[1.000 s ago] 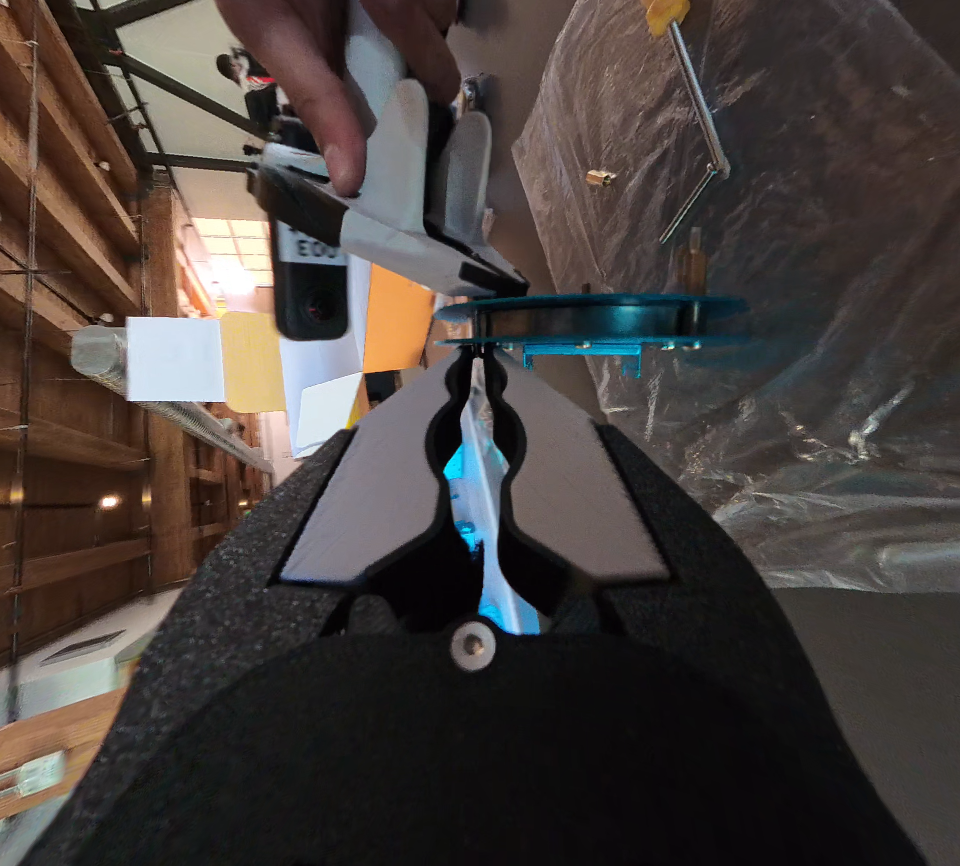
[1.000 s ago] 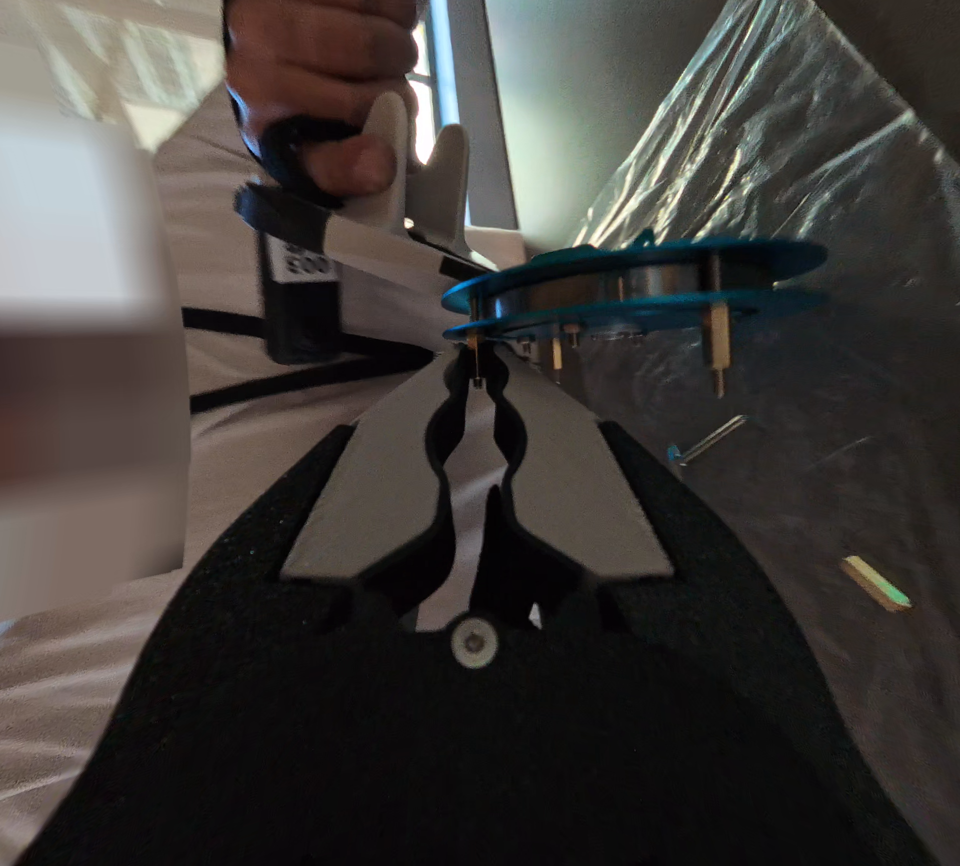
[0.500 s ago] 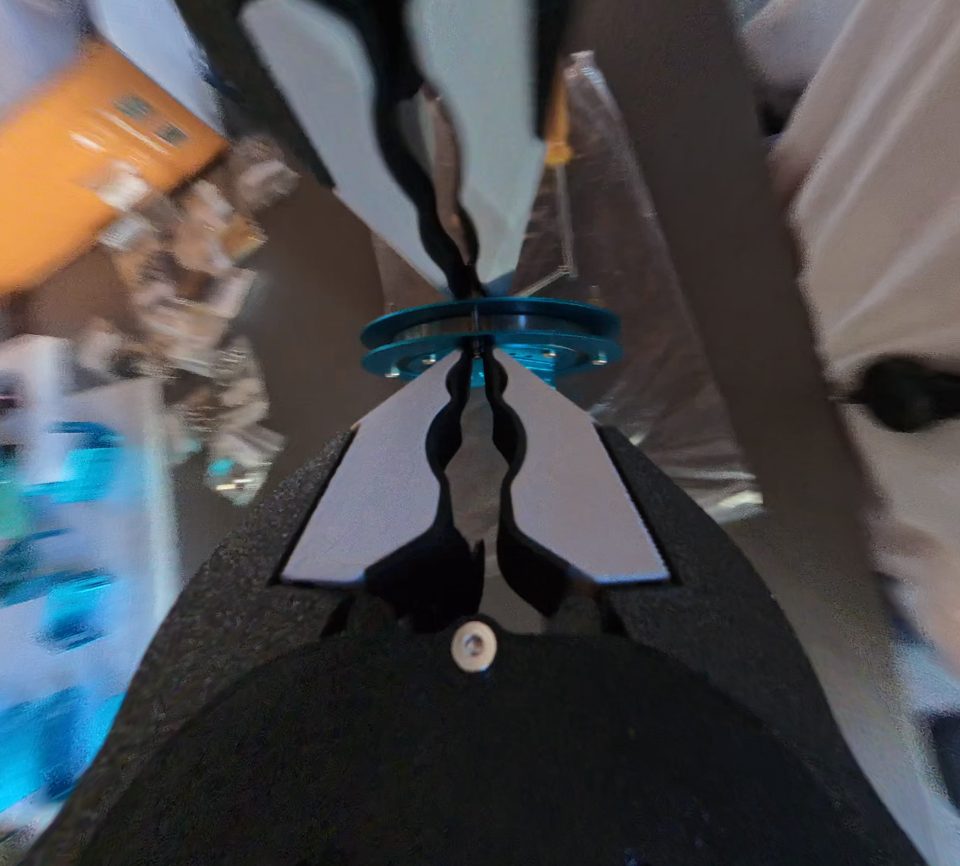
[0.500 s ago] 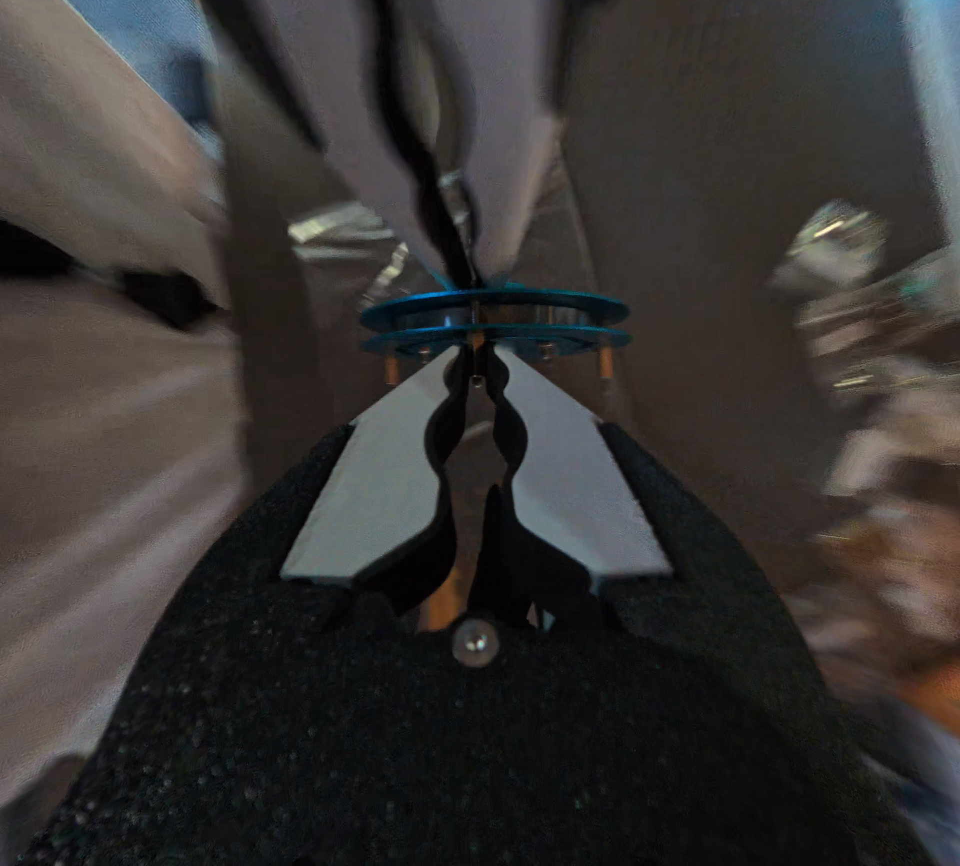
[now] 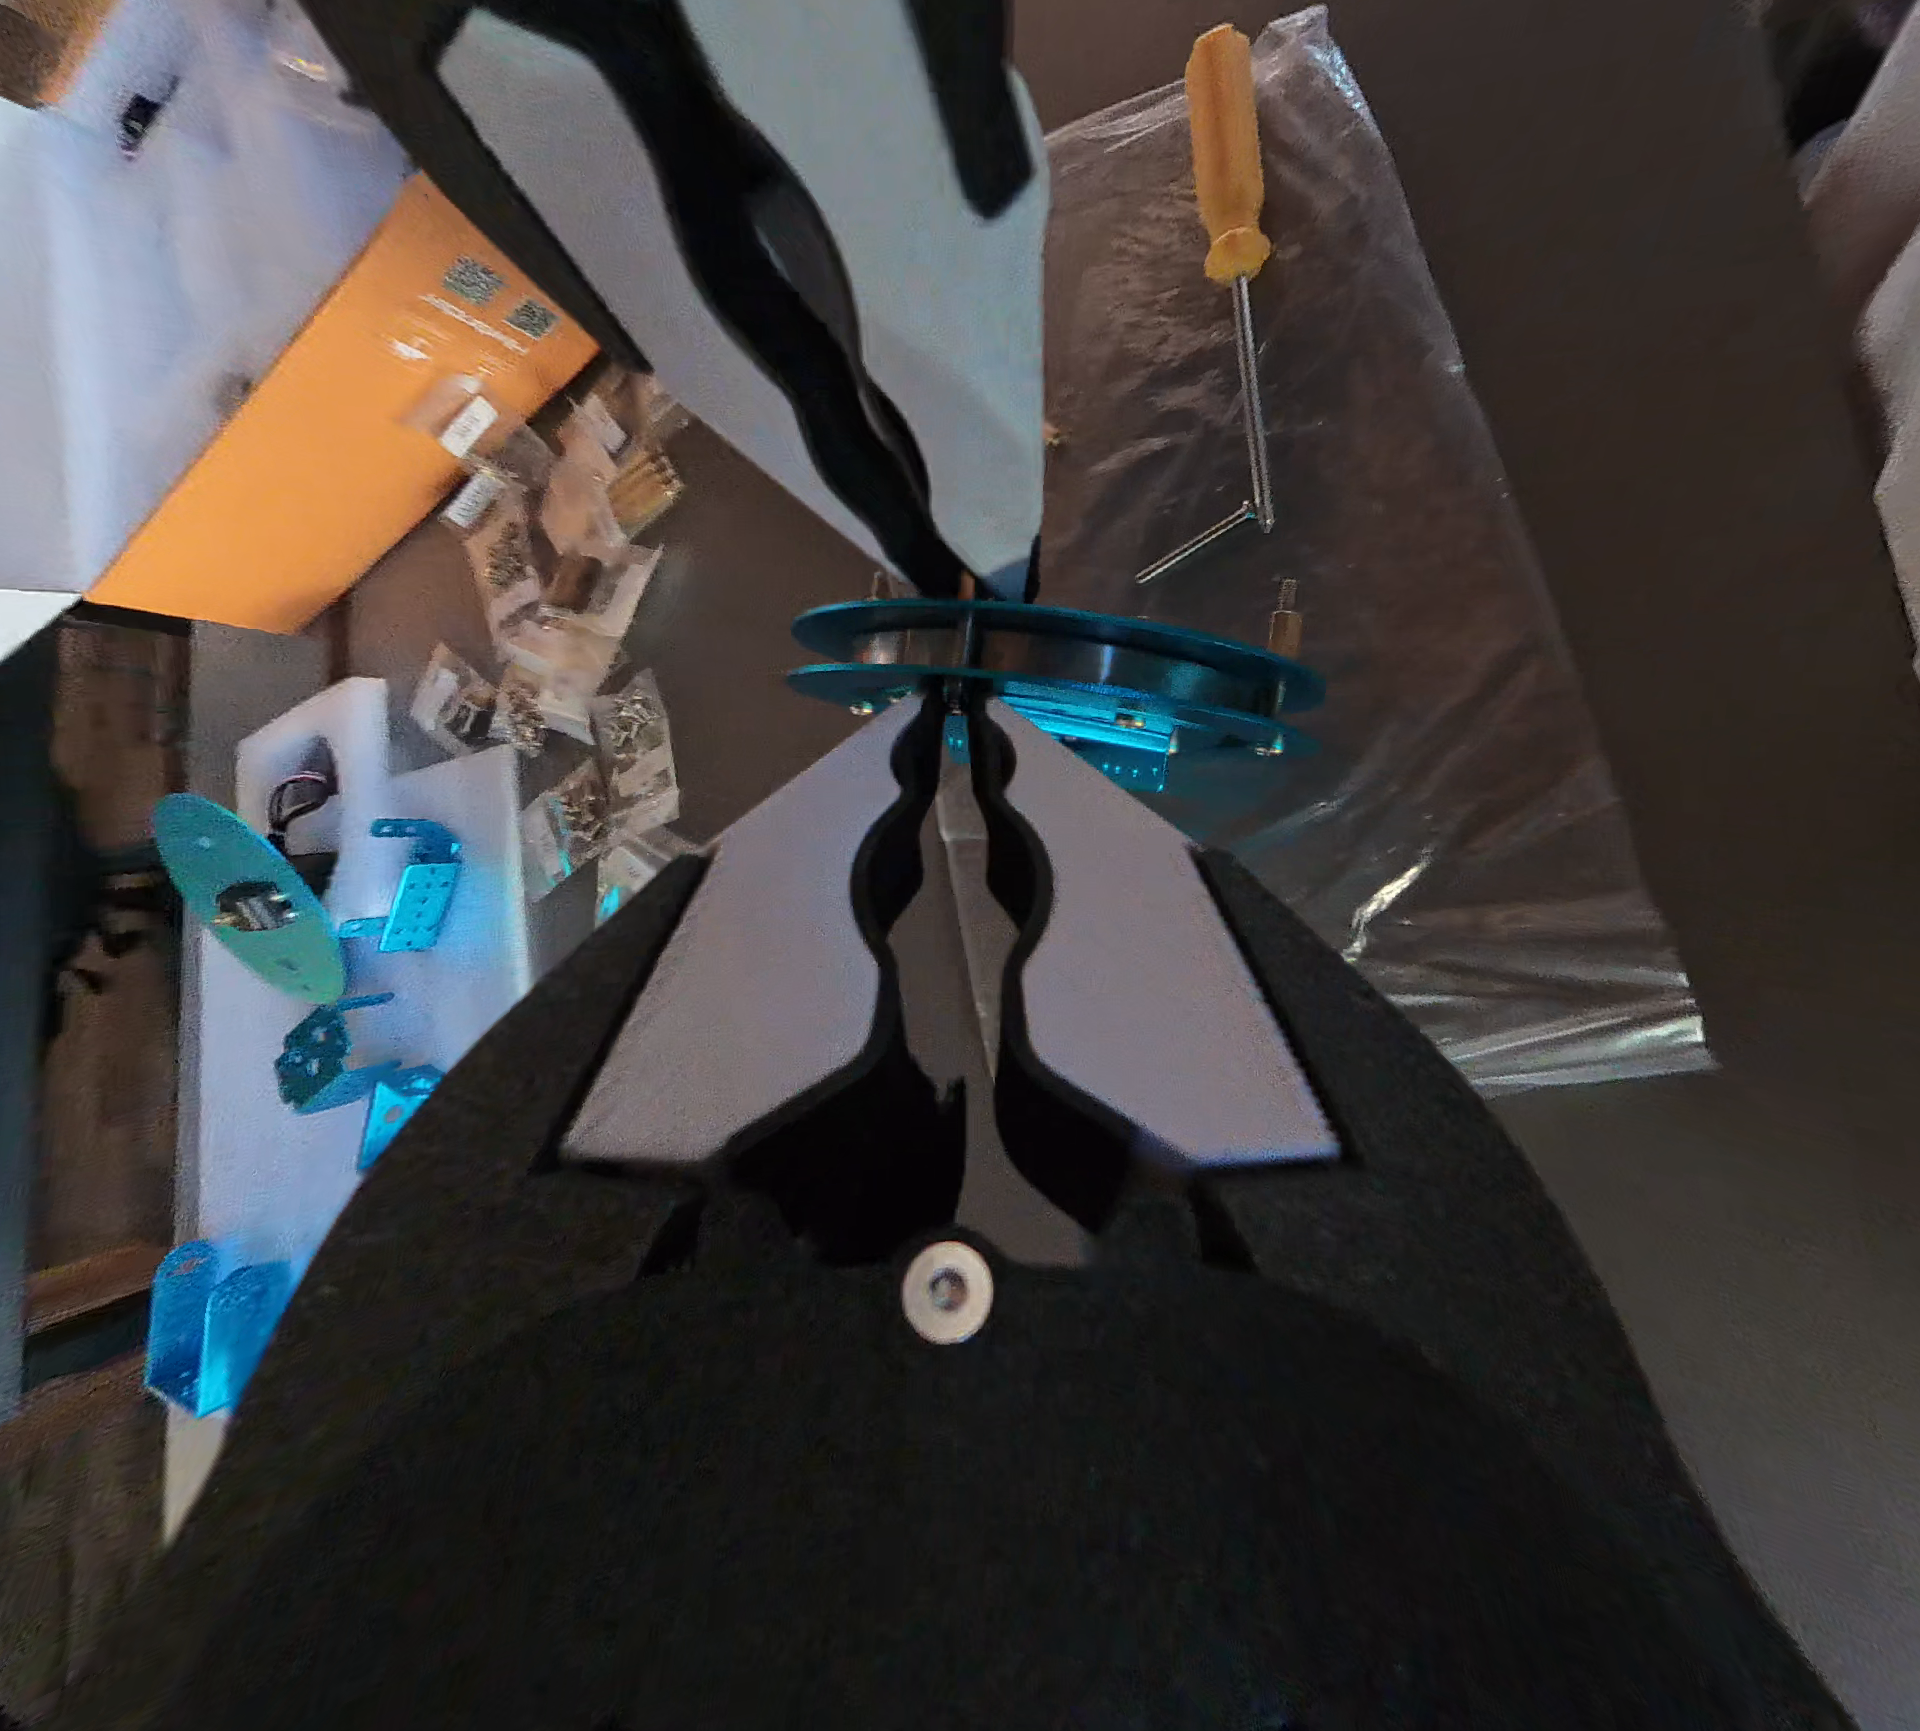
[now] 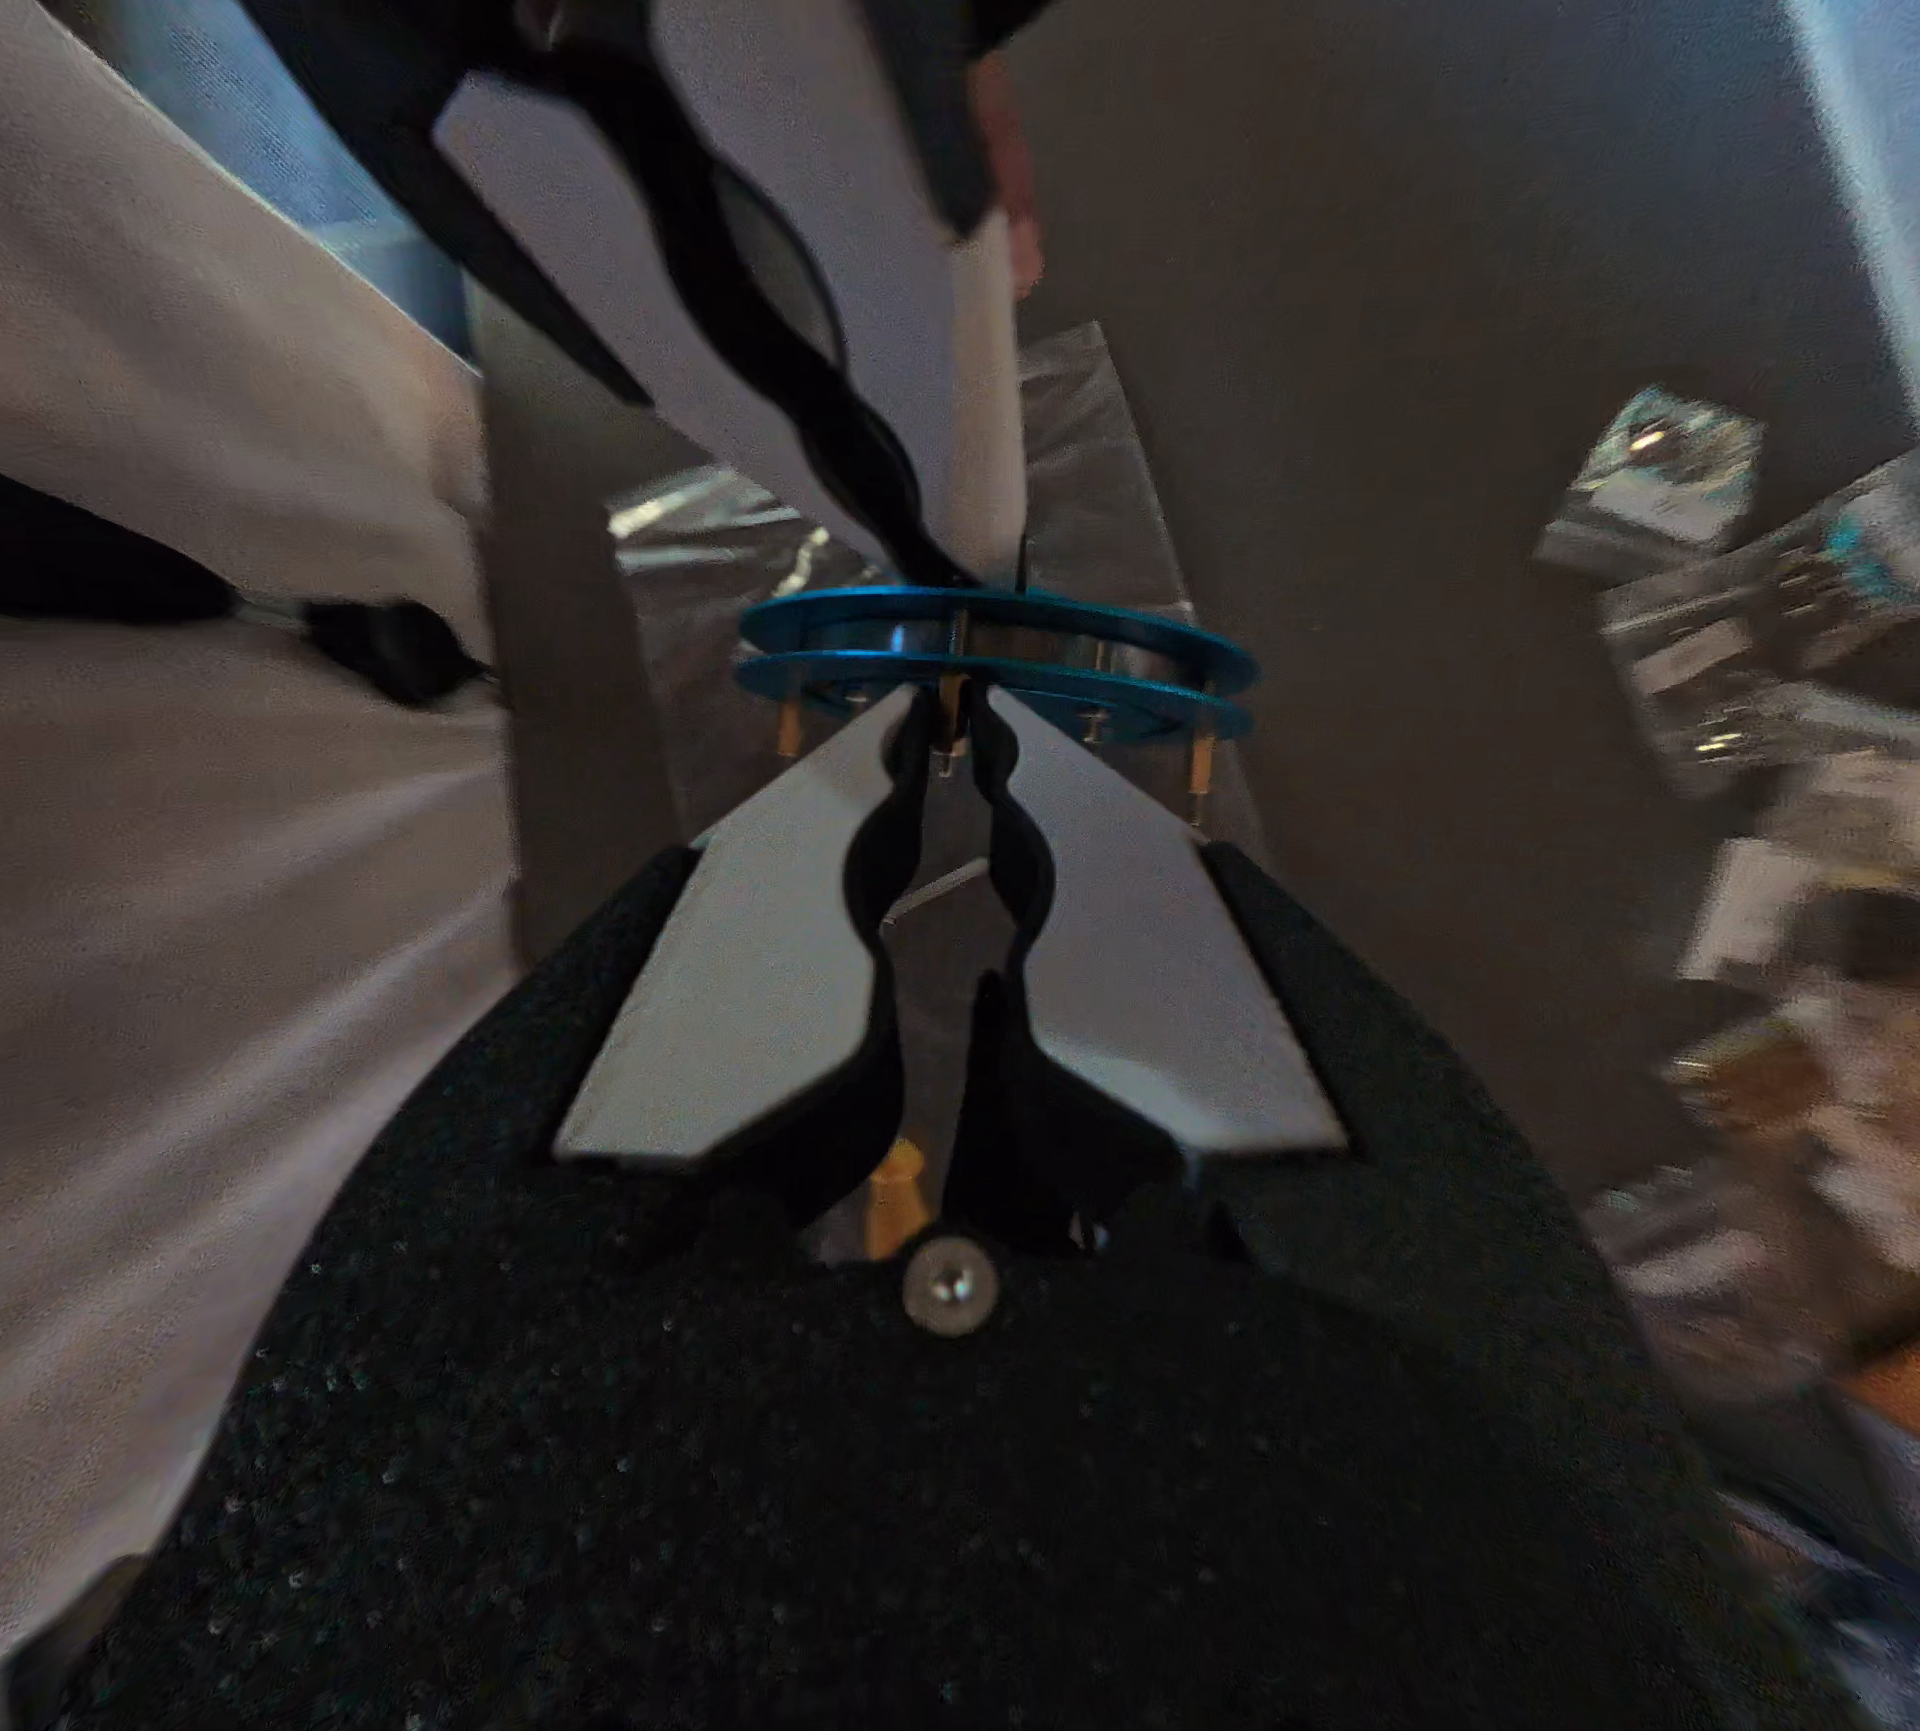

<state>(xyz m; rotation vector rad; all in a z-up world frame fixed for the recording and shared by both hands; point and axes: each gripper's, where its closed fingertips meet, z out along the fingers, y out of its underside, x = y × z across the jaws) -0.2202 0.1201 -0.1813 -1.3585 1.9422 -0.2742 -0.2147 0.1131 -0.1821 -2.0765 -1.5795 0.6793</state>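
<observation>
A blue disc assembly, two round blue plates with a metal ring between them and brass standoffs, is held in the air between both grippers. My left gripper is shut on its near rim. My right gripper comes in from above and grips the far side. In the right wrist view my right gripper is shut on the assembly at a brass standoff under the lower plate. The left gripper meets it from the opposite side.
Under the assembly lies a clear plastic bag with a yellow-handled screwdriver, a hex key and a loose brass standoff. To the left are an orange box, small bags of screws, white foam, blue brackets and a teal disc. Both grippers' tips are close together, under 4 cm apart.
Both grippers have swung round together with the disc assembly still pinched between them. The views now look down on the table and its parts instead of at the room.
</observation>
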